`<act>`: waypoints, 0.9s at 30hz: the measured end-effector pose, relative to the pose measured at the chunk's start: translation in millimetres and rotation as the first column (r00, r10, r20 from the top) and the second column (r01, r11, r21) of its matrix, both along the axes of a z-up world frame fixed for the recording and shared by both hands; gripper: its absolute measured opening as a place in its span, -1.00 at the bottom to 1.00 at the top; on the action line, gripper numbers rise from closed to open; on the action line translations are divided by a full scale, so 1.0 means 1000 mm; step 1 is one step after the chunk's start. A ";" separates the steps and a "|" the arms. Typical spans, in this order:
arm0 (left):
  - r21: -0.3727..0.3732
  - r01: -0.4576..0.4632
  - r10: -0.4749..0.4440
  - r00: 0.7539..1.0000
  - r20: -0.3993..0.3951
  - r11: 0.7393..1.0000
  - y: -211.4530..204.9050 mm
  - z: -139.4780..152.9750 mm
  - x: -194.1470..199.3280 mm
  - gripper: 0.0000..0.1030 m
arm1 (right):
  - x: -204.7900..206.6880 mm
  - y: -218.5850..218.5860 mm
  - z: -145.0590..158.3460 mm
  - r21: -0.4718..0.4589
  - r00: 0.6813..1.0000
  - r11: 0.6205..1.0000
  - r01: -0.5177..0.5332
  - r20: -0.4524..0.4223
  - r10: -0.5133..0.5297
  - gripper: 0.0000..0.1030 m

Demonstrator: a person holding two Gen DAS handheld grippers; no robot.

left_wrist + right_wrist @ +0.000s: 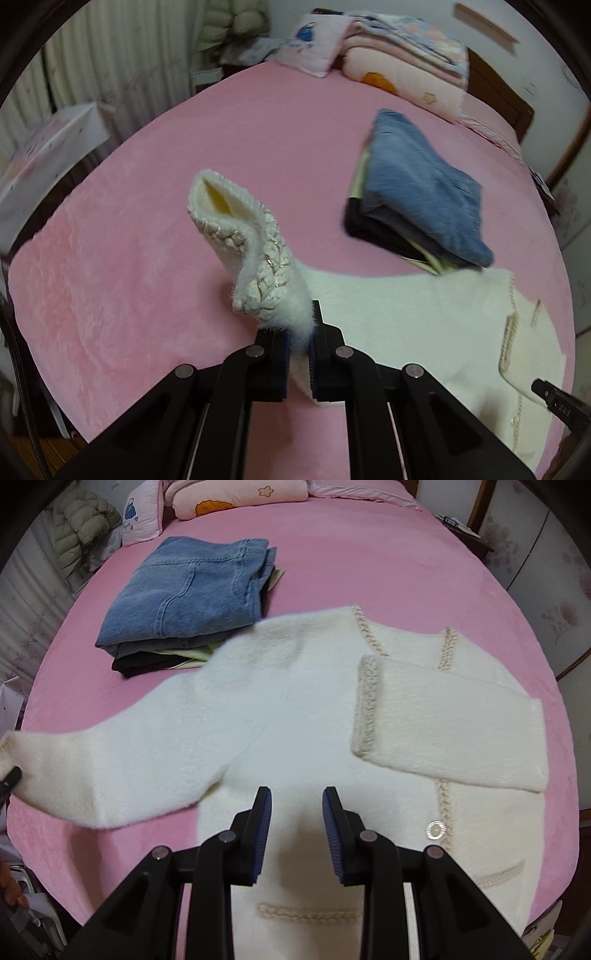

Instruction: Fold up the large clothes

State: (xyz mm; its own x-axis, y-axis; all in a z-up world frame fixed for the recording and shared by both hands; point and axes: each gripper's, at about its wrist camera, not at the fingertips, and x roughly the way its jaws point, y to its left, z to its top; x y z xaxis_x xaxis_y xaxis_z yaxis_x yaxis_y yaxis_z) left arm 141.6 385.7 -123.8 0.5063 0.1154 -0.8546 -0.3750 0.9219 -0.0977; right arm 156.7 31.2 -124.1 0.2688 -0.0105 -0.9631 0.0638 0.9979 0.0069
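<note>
Left wrist view: the left gripper (300, 341) is clamped on the cuff end of the sleeve (243, 254) of a fluffy white cardigan (413, 314), and that sleeve sticks up off the pink bed (147, 184) with its braided trim showing. The rest of the cardigan lies flat on the bed, down to the right. Just behind it sits a stack of folded clothes (417, 192) with blue denim on top. In the right wrist view, the right gripper (297, 819) hovers over the cardigan's body, jaws partly apart with nothing between them. The other sleeve (443, 720) is folded across the chest, and a shiny button (434, 829) sits near the front trim. Pillows (236, 494) are at the head of the bed.
</note>
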 end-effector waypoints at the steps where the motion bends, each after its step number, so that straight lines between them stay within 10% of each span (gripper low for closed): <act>1: 0.014 0.025 -0.025 1.000 0.002 1.000 -0.011 0.007 0.001 -0.89 | -0.001 -0.005 0.003 -0.002 1.000 1.000 0.002 0.007 -0.002 -0.45; 12: 0.043 0.228 -0.229 0.973 0.011 0.973 -0.143 0.043 0.003 -0.89 | -0.013 -0.089 0.027 -0.038 0.994 0.997 0.061 0.088 -0.058 -0.45; 27: -0.003 0.329 -0.329 0.944 -0.013 0.944 -0.256 0.017 0.032 -0.89 | -0.026 -0.173 0.004 0.023 0.986 0.990 0.137 0.095 -0.139 -0.45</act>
State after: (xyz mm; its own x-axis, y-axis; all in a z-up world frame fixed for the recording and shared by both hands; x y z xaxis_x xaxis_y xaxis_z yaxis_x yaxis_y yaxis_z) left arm 173.6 129.4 -106.7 0.5042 -0.0565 -0.8617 -0.0524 0.9940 -0.0958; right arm 130.6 -141.4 -119.9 0.3572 -0.0387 -0.9332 0.1990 0.9794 0.0355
